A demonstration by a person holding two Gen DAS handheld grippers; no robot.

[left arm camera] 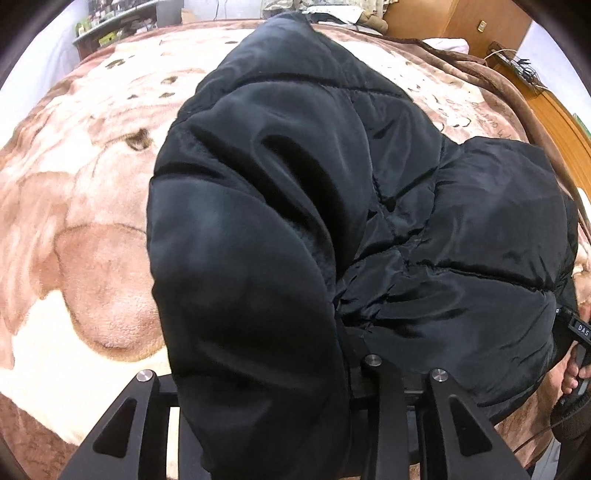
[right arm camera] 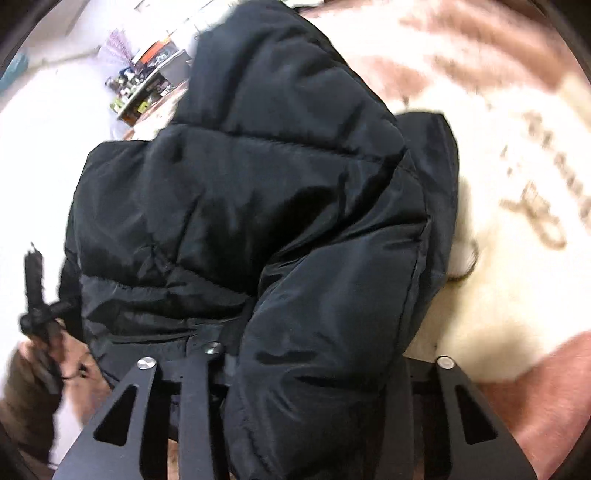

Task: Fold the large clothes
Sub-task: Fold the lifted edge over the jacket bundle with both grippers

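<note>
A black puffer jacket [left arm camera: 314,206] hangs bunched over a bed, held up from its near edge. It fills the middle of the left wrist view and the right wrist view [right arm camera: 258,206]. My left gripper [left arm camera: 295,369] is shut on the jacket's edge, with padded cloth draped over its fingers. My right gripper [right arm camera: 295,354] is shut on another part of the same edge, the cloth bulging over its fingers too. The fingertips of both are hidden by the jacket. The other gripper and the hand holding it show at the right edge of the left wrist view [left arm camera: 580,339].
A brown and cream fleece blanket [left arm camera: 92,229] with a dog print covers the bed below. A cluttered shelf [left arm camera: 110,26] stands at the far side. Wooden furniture [left arm camera: 461,22] and a wooden bed frame [left arm camera: 554,118] lie at the right.
</note>
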